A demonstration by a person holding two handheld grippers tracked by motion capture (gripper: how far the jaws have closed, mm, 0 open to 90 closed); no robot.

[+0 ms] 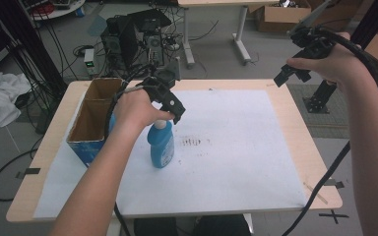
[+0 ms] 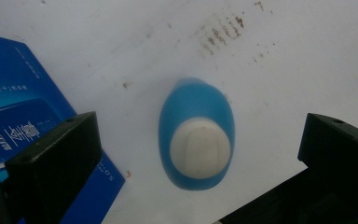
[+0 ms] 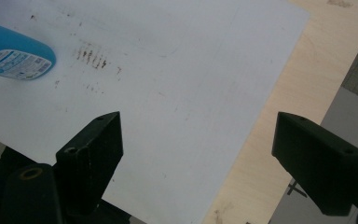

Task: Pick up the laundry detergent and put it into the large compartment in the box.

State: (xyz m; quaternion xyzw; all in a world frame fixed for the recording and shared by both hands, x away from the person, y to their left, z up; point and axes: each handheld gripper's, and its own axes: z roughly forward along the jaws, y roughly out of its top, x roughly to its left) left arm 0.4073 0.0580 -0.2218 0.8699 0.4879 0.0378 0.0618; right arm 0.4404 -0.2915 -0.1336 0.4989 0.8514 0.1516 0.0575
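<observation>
Left gripper (image 2: 198, 154) is hovering directly over blue bottle (image 2: 196, 133), jaws spread wide, nothing btwn them yet; bottle is standing upright on white sheet (image 1: 236, 147), just beside cardboard box (image 1: 94, 118). Judged: rigid plastic, smooth, likely slippery; moderate wt if filled; narrow sides under white cap (image 2: 199, 147) are offering best purchase. Right gripper (image 3: 198, 163) is hanging open, well apart, off to bottle's far side.

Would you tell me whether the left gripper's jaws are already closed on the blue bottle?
No, in the left gripper view the left gripper stands wide open above the upright blue bottle, with white sheet showing between each jaw and it.
</observation>
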